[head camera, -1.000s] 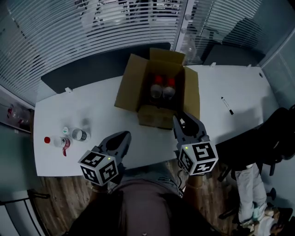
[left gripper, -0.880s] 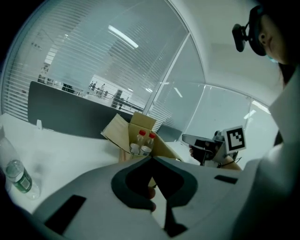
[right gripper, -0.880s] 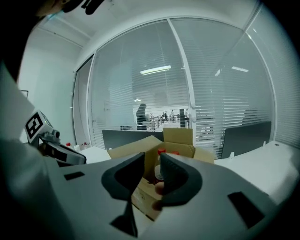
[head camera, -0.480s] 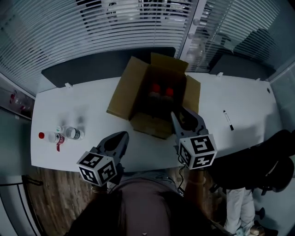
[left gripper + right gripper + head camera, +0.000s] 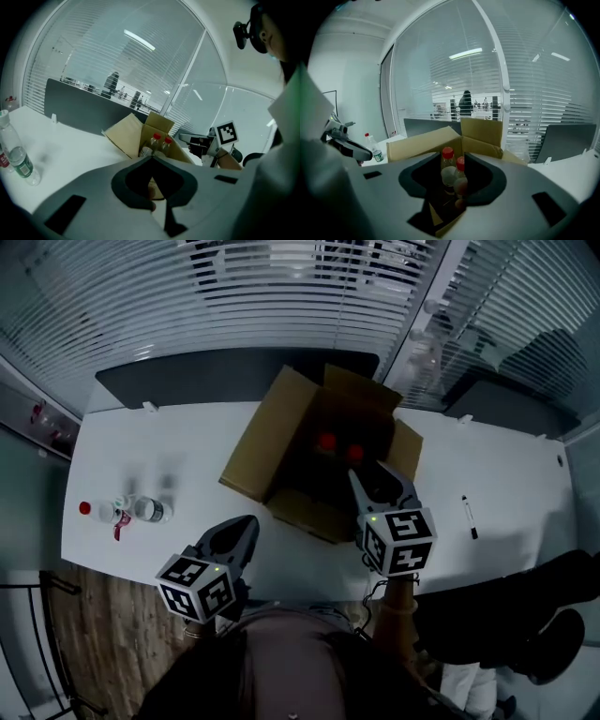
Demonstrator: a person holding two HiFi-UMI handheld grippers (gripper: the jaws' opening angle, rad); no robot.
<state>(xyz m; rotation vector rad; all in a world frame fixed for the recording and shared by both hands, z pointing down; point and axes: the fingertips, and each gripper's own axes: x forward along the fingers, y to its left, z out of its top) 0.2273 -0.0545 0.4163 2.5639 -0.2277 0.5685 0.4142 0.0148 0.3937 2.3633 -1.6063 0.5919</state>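
An open cardboard box stands on the white table with two red-capped bottles upright inside. My right gripper hangs over the box's near right edge, open and holding nothing. In the right gripper view the two bottles show straight ahead between the parted jaws of the right gripper. My left gripper is above the table's near edge, left of the box, shut and empty. In the left gripper view the left gripper points towards the box.
Near the table's left end stand two clear bottles and a small red-capped one. A black pen lies at the right. A dark panel runs along the far edge, with glass walls and blinds behind.
My right gripper has come forward over the box's near edge and its jaws have parted wider. The left gripper has stayed shut and has hardly moved. The head view has shifted.
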